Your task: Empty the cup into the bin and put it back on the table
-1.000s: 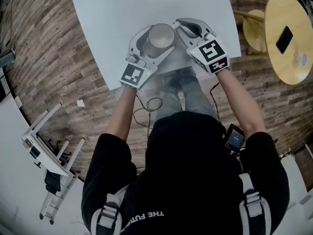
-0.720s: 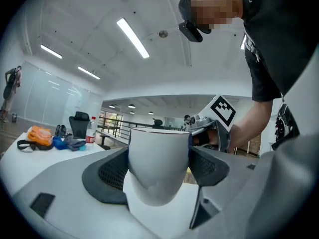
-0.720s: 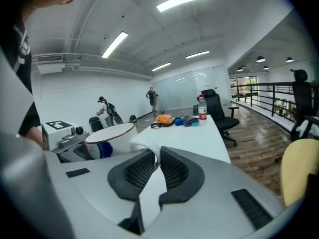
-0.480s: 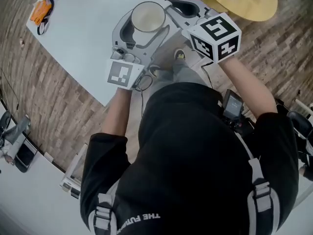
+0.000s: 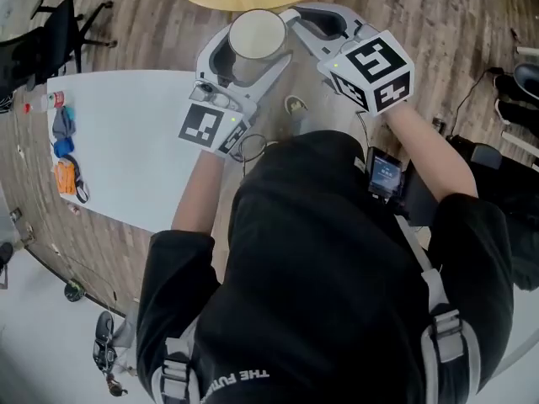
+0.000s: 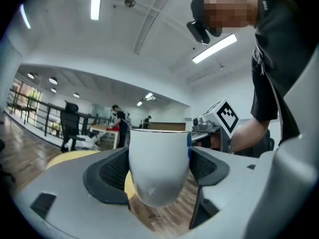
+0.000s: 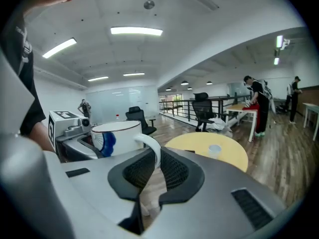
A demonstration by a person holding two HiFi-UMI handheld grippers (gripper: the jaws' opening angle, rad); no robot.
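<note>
Black short-sleeved T-shirt (image 5: 337,259), white lettering low on back, bottom centre of frame. Grey straps (image 5: 440,343) with dark buckles over both shoulders, lower left and lower right. Small device (image 5: 385,175) with lit bluish screen, right of centre. Thin black cable (image 5: 251,147) looped at centre. Left gripper (image 5: 253,36) and right gripper (image 5: 296,17), top centre: pale grey moulded shells, black mesh pads (image 6: 112,171). Left cube (image 5: 209,129) and right cube (image 5: 373,74): white faces, black square markers.
</note>
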